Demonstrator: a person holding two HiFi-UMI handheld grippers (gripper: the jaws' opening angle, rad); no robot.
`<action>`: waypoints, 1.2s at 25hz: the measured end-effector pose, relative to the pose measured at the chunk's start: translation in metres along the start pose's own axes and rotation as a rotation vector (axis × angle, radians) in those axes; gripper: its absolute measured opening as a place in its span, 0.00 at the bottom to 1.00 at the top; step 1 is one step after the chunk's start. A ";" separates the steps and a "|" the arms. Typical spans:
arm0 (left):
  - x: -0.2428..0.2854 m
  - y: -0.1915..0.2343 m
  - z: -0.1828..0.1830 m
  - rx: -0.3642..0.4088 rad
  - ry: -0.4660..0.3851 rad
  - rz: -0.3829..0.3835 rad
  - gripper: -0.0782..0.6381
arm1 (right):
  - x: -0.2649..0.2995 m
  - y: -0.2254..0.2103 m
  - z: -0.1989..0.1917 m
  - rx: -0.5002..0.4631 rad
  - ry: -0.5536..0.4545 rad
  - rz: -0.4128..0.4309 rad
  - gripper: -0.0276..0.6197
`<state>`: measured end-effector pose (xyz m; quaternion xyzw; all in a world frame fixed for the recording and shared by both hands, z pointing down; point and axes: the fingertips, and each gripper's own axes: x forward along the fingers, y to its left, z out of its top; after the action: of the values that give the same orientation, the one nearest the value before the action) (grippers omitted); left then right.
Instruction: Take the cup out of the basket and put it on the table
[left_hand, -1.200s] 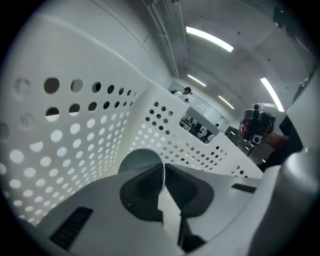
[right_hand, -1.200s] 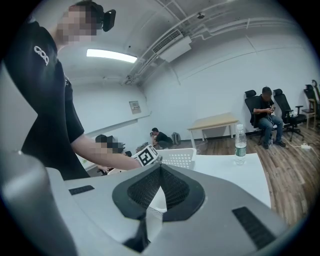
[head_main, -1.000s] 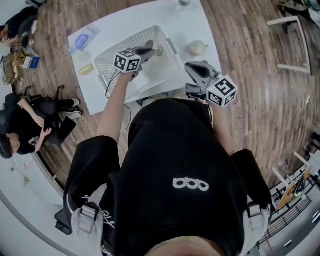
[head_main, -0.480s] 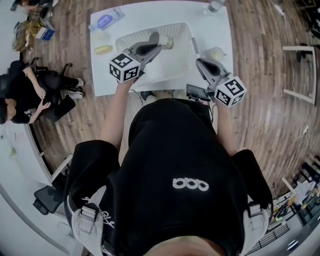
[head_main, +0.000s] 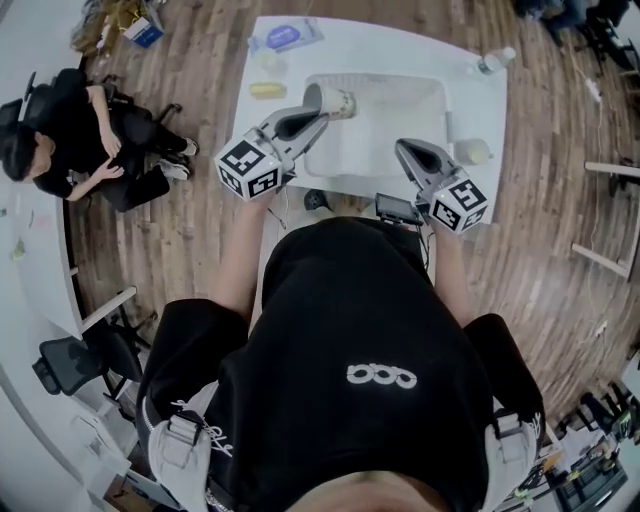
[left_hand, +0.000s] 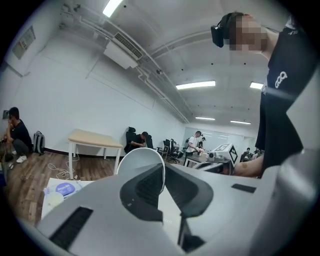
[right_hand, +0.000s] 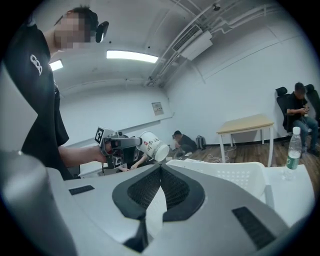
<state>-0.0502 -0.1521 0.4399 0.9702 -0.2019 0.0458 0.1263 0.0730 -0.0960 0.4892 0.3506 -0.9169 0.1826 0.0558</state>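
Note:
A white paper cup (head_main: 336, 101) with red print hangs tilted on its side over the left end of the white basket (head_main: 400, 140). My left gripper (head_main: 318, 104) is shut on the cup's wall. In the left gripper view the cup's round rim (left_hand: 141, 161) stands between the pads. The right gripper view shows the same cup (right_hand: 153, 145) held out by the left gripper (right_hand: 131, 142), well above the basket (right_hand: 235, 177). My right gripper (head_main: 403, 150) is shut and holds nothing, at the basket's near right corner.
The white table (head_main: 480, 110) also carries a second pale cup (head_main: 472, 152) right of the basket, a water bottle (head_main: 497, 60) at the far right corner, and a blue packet (head_main: 283, 38) and a yellow item (head_main: 265, 90) on the left. A person (head_main: 90, 130) sits on the floor at the left.
The left gripper has risen out of the basket with the cup in it and swung toward the basket's left end. The right gripper has shifted closer to the basket.

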 end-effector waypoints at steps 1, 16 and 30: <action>-0.012 0.003 0.000 0.000 -0.007 0.013 0.14 | 0.009 0.007 0.000 -0.003 0.000 0.012 0.08; -0.158 0.042 -0.014 -0.034 -0.107 0.190 0.13 | 0.108 0.092 -0.006 -0.027 0.016 0.135 0.08; -0.200 0.048 -0.027 -0.061 -0.134 0.242 0.13 | 0.145 0.125 -0.006 -0.050 0.026 0.203 0.08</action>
<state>-0.2535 -0.1112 0.4486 0.9353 -0.3267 -0.0105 0.1356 -0.1183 -0.0976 0.4914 0.2519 -0.9512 0.1688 0.0577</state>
